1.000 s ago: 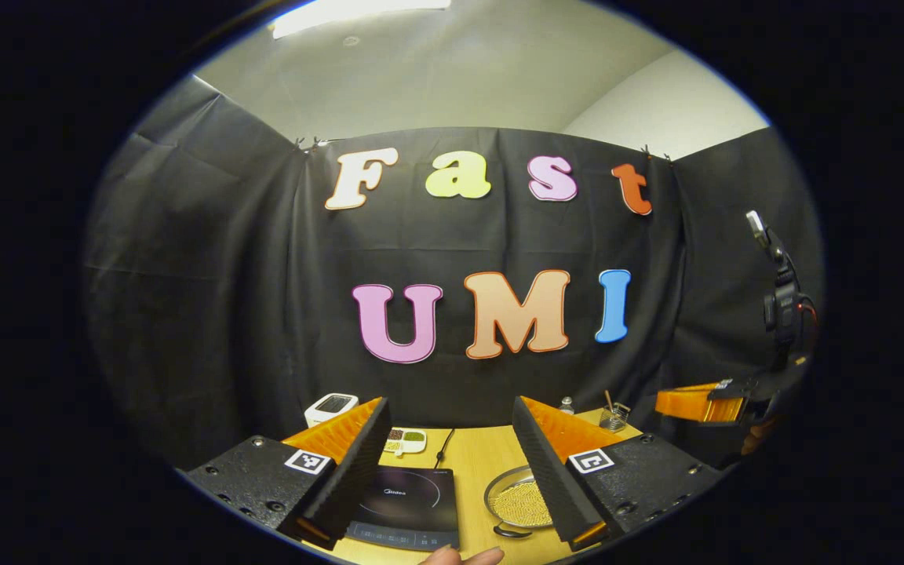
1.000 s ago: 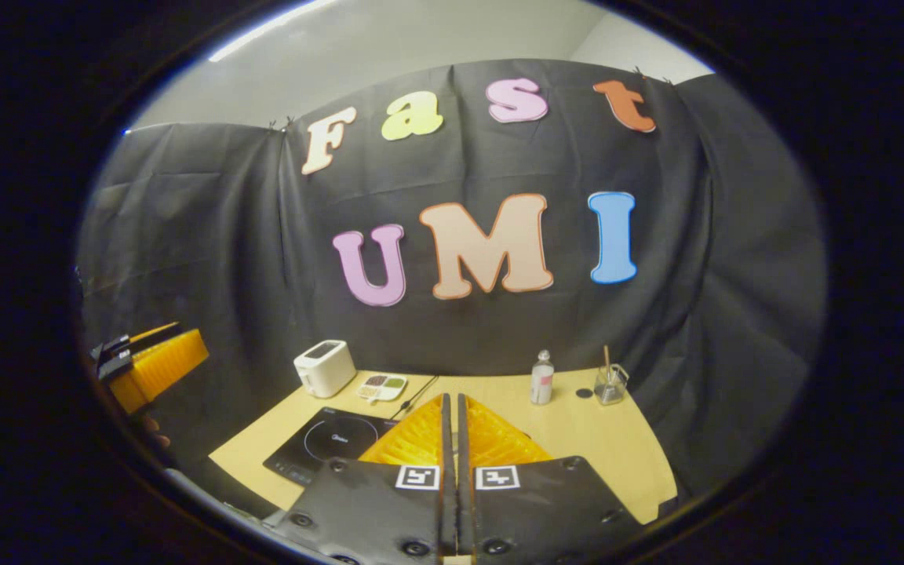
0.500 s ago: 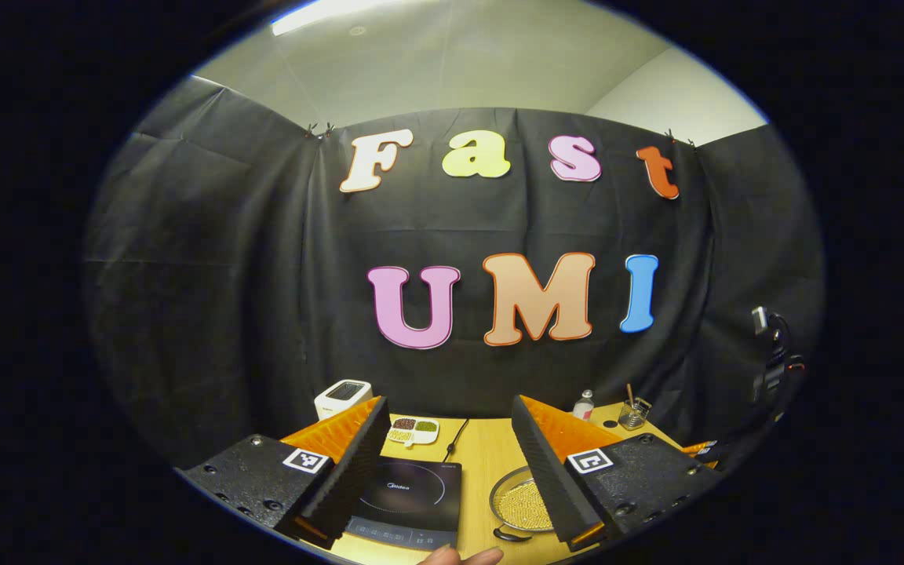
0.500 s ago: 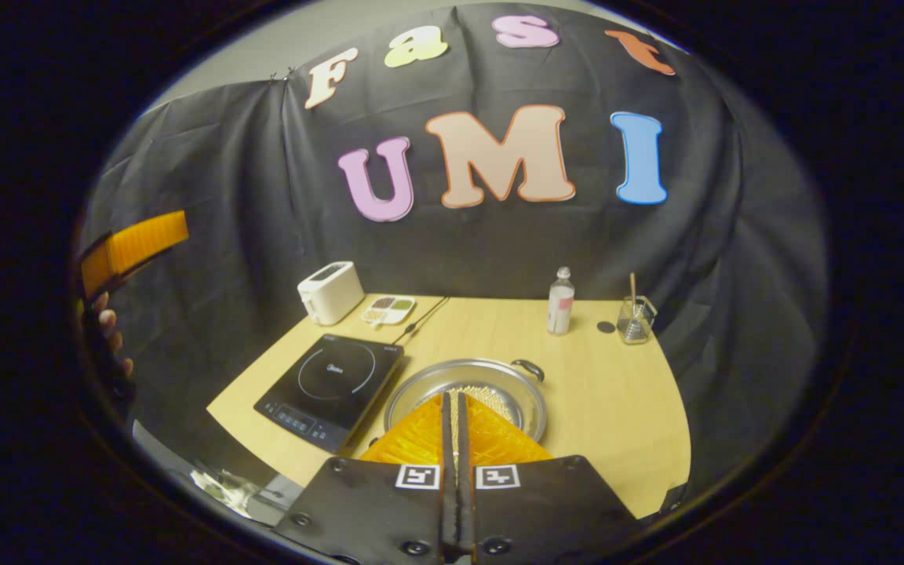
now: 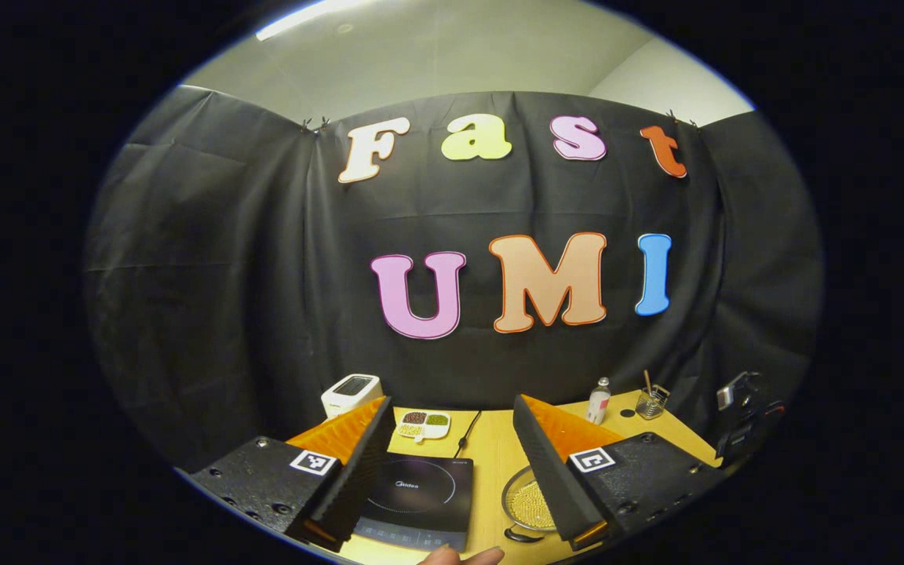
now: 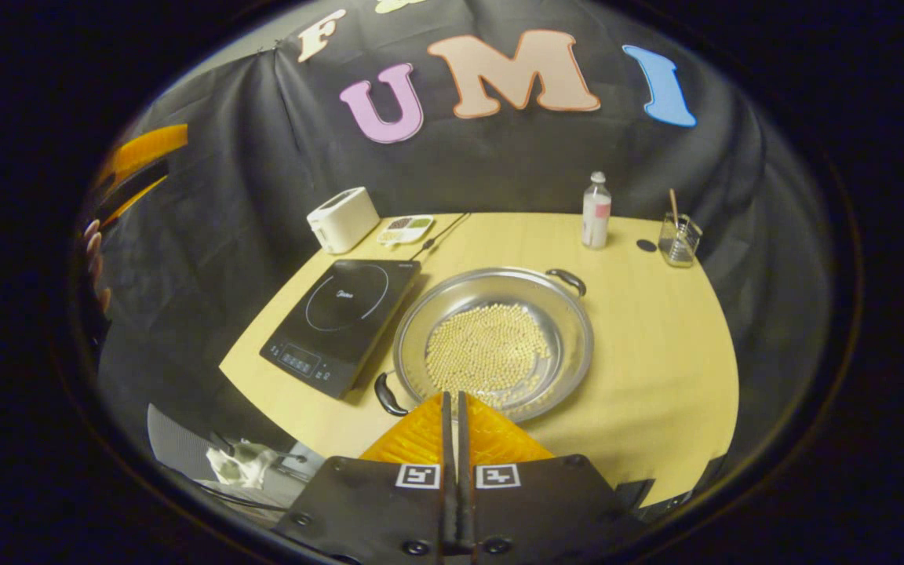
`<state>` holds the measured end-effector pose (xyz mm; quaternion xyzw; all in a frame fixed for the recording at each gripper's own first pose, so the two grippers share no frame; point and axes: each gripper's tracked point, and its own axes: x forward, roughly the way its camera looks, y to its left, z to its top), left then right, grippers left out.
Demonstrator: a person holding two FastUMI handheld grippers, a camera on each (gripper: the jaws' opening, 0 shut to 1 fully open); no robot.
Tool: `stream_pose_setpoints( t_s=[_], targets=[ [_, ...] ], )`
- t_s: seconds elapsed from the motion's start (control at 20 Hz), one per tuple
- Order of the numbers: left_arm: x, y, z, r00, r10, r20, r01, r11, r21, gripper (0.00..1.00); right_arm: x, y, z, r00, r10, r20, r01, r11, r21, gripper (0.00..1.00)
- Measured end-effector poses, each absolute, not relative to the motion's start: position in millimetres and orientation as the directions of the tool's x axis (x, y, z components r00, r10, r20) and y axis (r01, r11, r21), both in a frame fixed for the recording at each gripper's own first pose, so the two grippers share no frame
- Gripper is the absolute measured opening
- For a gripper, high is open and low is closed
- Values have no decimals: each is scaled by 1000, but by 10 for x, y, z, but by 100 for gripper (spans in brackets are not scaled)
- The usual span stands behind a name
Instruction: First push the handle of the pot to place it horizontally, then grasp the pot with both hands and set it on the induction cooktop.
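I tip my right gripper, fingers together, down until the pot and its 2 handles come into sight; my left gripper hangs apart.

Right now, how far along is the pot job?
Nothing looks done. The pot sits on the table beside the induction cooktop, its handles on a diagonal. The right gripper hovers shut above its near rim; the left gripper is open. Left: push the handle, grasp, lift onto the cooktop.
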<state>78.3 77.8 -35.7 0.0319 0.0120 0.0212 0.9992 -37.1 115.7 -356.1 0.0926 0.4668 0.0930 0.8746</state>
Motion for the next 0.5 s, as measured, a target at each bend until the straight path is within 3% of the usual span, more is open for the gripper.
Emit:
stream_pose_setpoints(
  t_s=[0.15, 0.5],
  targets=[
    [986, 894, -463, 999, -3, -32, 5, 999, 47, 96, -442, 1277, -3816, 484, 212, -849, -16, 972, 233, 0],
    [1433, 1272, -859, 990, -111, -92, 115, 992, 42, 94, -534, 1595, -4391, 337, 113, -935, 155, 972, 174, 2]
  ],
)
